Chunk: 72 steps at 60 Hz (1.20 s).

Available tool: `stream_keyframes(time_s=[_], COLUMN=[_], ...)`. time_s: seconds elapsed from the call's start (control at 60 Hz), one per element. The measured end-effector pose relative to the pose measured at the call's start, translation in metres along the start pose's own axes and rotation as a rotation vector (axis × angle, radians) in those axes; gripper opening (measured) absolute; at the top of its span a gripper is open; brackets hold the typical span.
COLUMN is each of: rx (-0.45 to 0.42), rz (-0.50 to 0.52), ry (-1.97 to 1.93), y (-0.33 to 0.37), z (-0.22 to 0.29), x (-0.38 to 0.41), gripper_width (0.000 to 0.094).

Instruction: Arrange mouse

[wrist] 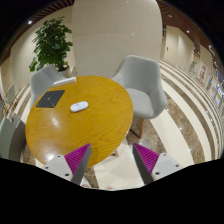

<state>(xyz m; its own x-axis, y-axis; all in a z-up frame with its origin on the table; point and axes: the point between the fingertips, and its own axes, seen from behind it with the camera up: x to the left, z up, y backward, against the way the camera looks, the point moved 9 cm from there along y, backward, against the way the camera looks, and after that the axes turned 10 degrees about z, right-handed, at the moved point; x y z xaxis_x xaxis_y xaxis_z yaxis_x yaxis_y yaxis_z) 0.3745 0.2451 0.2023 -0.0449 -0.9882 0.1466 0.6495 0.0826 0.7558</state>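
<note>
Looking down along the hand-held gripper (113, 163), its two fingers stand well apart, the purple pads (78, 157) facing each other with nothing between them.

Landmark: round wooden bench (85, 125), honey-coloured top.
- The near rim of the bench lies just ahead of the fingers; one fingertip overlaps that rim in view, the other sits off its near side over the floor.
- White mouse (79, 105) lies on the far part of the bench top, well beyond the fingers, on its own, untouched.
- Dark mouse mat (50, 99), rectangular, lies flat on the bench just beside the mouse, toward the plant side; the two are apart, with bare wood between them.
- White chair (143, 82) stands at the far rim of the bench, seat turned toward it.
- A second white chair (47, 80) stands at the far rim on the mat's side.
- Potted plant (52, 42) stands well beyond the bench, behind the second chair.
- Broad pale column (115, 35) rises behind the bench, between the two chairs.
- Striped floor (185, 110) spreads out past the first chair.
</note>
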Motion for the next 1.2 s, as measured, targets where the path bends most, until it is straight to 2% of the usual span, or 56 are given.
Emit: stream_keyframes(time_s=[0.283, 0.7, 0.95, 1.2], rx=[0.003, 0.007, -0.077, -0.132], rz=[0.052, 0.152, 0.160, 0.150], ry=[0.063, 0.197, 0.213, 0.182], y=[-0.020, -0.084, -0.140, -0.216], z=[0.010, 0.015, 0.026, 0.058], x=[0.051, 0.143, 0.158, 0.161], gripper_width=[0.0866, 0.0852, 0.0854, 0.0854])
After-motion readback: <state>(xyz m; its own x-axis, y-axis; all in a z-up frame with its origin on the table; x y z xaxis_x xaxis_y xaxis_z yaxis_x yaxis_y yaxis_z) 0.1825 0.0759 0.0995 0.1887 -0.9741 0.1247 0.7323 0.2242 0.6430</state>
